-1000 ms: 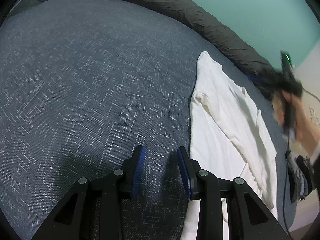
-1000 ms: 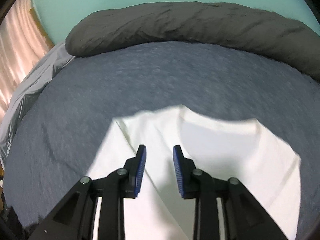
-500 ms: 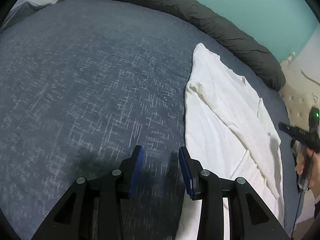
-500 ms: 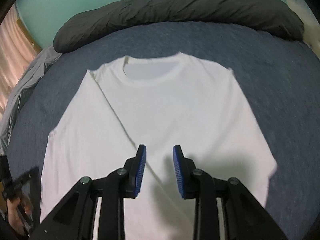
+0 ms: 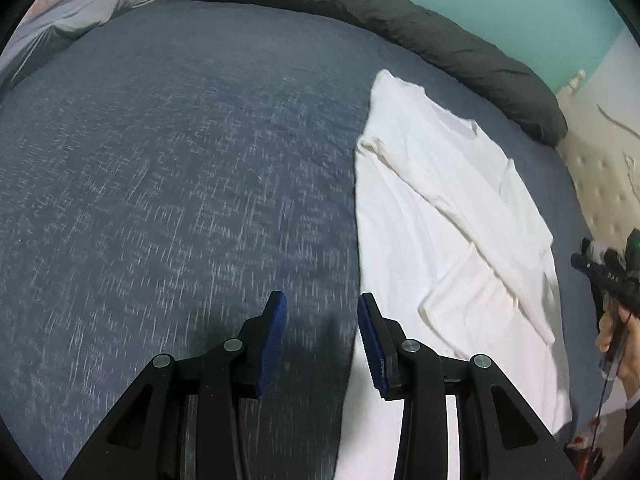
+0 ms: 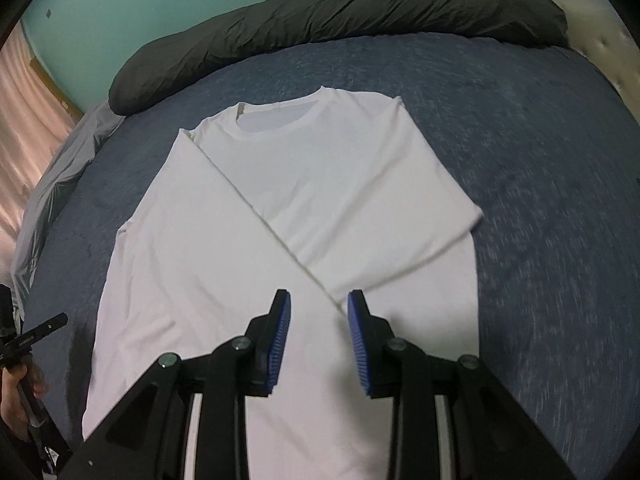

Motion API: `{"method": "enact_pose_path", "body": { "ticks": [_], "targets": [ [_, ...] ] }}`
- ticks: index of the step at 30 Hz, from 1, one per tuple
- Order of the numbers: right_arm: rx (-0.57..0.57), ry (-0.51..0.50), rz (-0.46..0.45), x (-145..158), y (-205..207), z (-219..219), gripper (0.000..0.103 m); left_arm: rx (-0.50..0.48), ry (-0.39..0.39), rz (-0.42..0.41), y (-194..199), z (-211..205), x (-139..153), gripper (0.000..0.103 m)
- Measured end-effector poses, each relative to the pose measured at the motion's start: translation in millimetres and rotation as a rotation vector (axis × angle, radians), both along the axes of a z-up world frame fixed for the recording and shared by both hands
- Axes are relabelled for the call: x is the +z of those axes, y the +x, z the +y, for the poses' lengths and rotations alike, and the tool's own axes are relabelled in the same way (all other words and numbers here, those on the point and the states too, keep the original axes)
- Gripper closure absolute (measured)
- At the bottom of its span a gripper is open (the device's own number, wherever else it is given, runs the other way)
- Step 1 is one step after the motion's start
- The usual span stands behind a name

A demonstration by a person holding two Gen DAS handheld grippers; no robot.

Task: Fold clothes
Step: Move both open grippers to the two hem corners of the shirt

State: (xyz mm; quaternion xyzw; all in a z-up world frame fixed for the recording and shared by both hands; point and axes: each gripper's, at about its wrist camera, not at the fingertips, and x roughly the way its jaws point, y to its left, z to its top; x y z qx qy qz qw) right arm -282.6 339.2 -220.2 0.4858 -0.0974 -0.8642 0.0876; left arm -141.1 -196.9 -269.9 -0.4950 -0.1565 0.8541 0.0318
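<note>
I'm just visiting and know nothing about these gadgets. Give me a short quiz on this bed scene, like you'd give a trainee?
1. True or false: the right gripper is clamped on the white shirt.
2. Multiple choice: what lies along the far edge of the bed? A. a dark grey bolster B. a stack of towels C. a suitcase
3. Fill in: one long sleeve is folded across the shirt's ____.

Key
1. False. Its jaws stand apart above the cloth with nothing between them; the left gripper is also empty, over the blue cover.
2. A, the dark grey bolster.
3. Front (chest).
</note>
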Motion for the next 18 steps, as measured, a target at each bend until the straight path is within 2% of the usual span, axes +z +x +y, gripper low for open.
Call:
{"method": "enact_pose_path", "body": {
  "ticks": [4,8,18],
  "targets": [
    [-0.009,-0.01,0.005,6,26,6,0.072,-0.01,0.015,-0.015,16,5,1,0.062],
    [-0.012,-0.013,-0.012,6,50,14,0.059,-0.011,0.033,-0.043,28,8,-3,0.061],
    [-0.005,0.041,-0.067,0,113,29,0.058,-0.079,-0.026,-0.065,65,30,-4,0.061]
  ]
}}
